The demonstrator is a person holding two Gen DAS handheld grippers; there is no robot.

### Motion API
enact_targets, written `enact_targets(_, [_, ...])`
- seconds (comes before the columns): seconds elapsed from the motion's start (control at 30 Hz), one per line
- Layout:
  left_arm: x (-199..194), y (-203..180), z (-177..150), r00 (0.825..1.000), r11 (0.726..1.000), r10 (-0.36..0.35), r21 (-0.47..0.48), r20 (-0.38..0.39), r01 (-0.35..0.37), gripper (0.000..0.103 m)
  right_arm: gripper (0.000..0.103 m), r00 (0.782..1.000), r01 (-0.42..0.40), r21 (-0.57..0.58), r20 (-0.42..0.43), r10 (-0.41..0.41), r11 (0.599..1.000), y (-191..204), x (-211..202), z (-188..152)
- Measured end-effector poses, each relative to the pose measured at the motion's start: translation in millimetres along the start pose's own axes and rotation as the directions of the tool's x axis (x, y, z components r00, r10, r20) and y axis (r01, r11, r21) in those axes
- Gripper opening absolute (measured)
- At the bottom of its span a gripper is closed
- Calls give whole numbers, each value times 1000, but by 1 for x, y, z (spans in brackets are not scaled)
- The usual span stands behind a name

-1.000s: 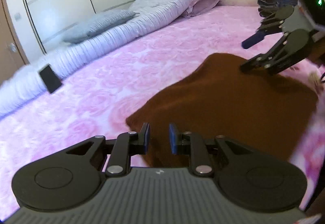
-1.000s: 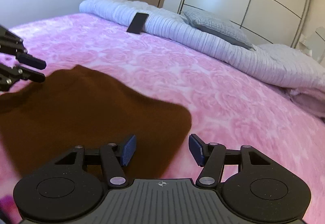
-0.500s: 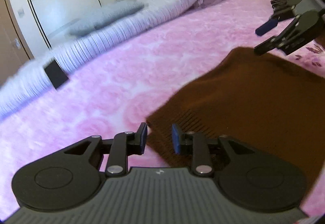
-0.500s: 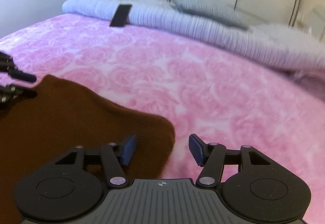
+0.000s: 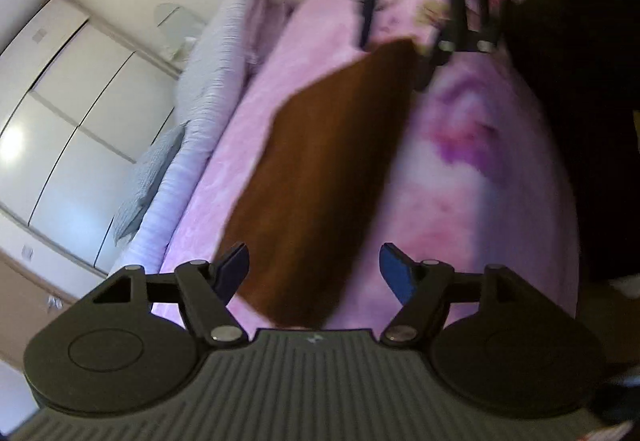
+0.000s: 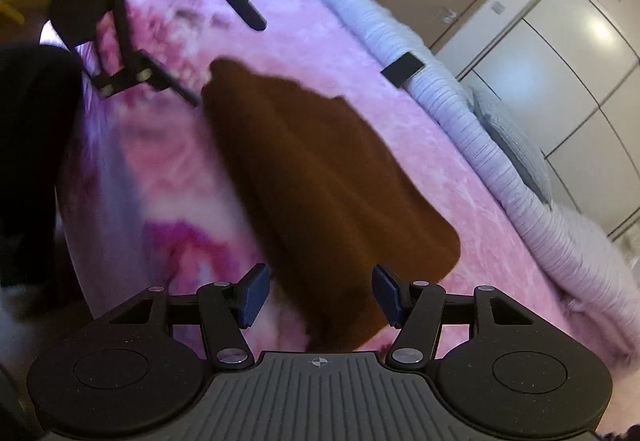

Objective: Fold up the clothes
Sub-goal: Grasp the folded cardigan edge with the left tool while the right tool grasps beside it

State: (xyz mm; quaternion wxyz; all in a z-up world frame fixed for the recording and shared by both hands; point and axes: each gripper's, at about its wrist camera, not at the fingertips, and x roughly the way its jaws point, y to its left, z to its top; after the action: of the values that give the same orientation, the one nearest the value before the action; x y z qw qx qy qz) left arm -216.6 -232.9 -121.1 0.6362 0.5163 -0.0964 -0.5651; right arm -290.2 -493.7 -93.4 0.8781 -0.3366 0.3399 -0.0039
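Observation:
A folded brown knit garment (image 5: 320, 177) lies flat on the pink rose-pattern bedspread (image 5: 472, 177); it also shows in the right wrist view (image 6: 320, 185). My left gripper (image 5: 314, 273) is open and empty, with one end of the garment between its fingers. My right gripper (image 6: 318, 295) is open and empty at the opposite end. Each gripper shows in the other's view, the right one (image 5: 396, 25) and the left one (image 6: 228, 53), both with jaws apart. Both views are tilted and blurred.
A rolled lilac quilt (image 6: 480, 129) with a grey pillow (image 6: 516, 145) runs along the far side of the bed. A black phone (image 6: 402, 68) leans on the quilt. White wardrobe doors (image 5: 60, 113) stand behind. A dark shape (image 5: 580, 81) fills the bed's near edge.
Both grippers have swung round to face each other along the garment, tilting the views. The left gripper's jaws have opened from nearly shut to wide. The garment lies still.

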Motion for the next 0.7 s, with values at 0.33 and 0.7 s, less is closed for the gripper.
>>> enact_targets(0.33, [40, -17, 15, 997, 995, 74, 61, -17, -73, 71, 95, 995, 92, -141, -24, -96, 986, 7, 36, -3])
enact_targets(0.7, [66, 0, -2, 981, 972, 181, 164, -75, -167, 71, 94, 976, 214, -163, 84, -203, 963, -6, 36, 1])
